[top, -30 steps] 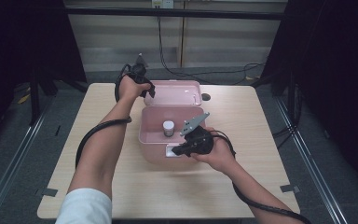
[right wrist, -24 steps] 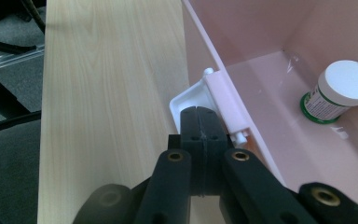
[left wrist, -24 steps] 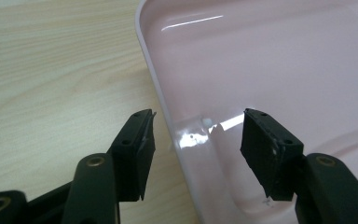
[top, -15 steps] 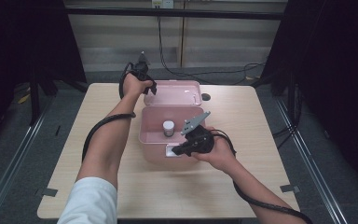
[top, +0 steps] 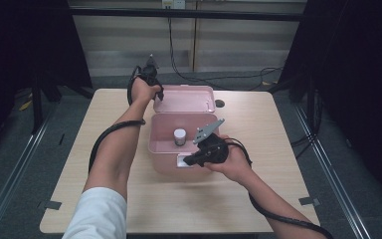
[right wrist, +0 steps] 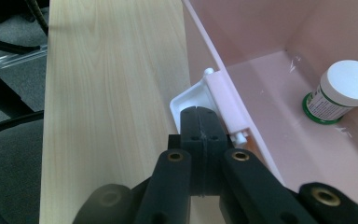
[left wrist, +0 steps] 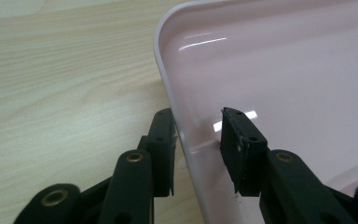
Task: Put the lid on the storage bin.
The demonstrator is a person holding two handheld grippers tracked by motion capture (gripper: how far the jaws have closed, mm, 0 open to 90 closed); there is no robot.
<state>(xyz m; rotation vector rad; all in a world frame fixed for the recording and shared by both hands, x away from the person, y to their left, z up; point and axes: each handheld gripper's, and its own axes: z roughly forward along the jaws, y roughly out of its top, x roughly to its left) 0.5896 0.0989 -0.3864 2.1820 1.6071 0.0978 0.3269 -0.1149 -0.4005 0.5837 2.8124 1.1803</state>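
A pink plastic box [top: 179, 149] sits near the middle of the table [top: 104, 199], a little toward its far edge, with its hinged lid [top: 185, 98] swung back and open. Inside the box stands one small white-capped bottle [top: 179, 136] with a green-edged label, upright on the box floor.

The person's left tongs [top: 155, 95] reach to the lid's far left corner. Seen close up, the jaws straddle the lid's rim [left wrist: 168, 100], one outside and one inside; they have just been closing, yet a gap shows on the inner side, so the lid is not pinched.

The right tongs [top: 185, 162] are clenched with nothing between them, their tips resting at the white latch [right wrist: 209, 100] on the box's near wall (apparently steadying the box).

My reading: the bottle is already in, and what remains is gripping the lid, folding it forward over the box, and likely pressing the latch home.
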